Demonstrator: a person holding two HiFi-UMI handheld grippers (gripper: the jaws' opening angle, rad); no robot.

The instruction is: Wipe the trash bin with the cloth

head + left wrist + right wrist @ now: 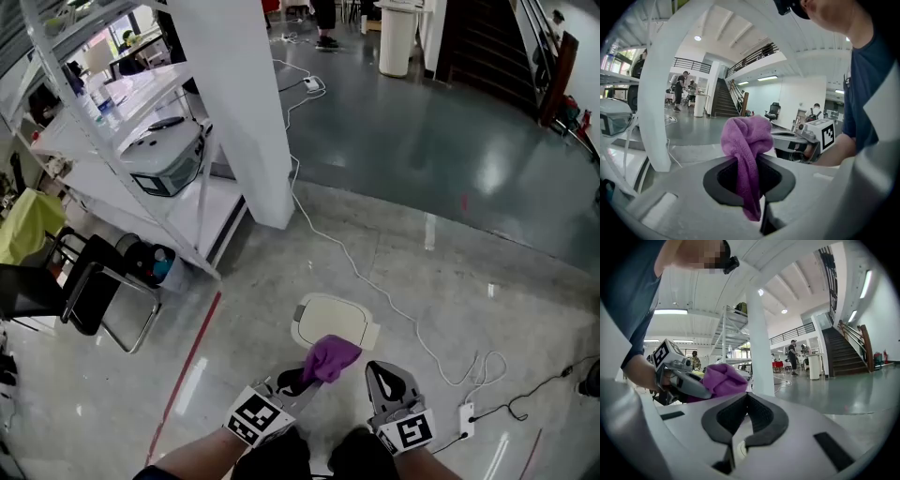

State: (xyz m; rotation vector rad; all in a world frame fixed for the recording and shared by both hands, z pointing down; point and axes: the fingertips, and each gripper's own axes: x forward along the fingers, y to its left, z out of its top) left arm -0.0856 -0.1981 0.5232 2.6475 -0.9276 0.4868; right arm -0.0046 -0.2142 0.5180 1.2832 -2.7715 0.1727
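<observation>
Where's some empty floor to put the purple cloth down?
Bare floor lies between the red line and the bin, and beyond the bin toward the pillar. It's crowded right of the bin, where the cable loops to the power strip, and left by the chair.

A white pillar rises from the glossy grey floor. Left of it, a white shelving rack carries a boxy white appliance, and a black folding chair stands just beside the rack. A white cable snakes from the pillar's foot toward a power strip. A red line marks the floor. A dark staircase climbs at far right.
</observation>
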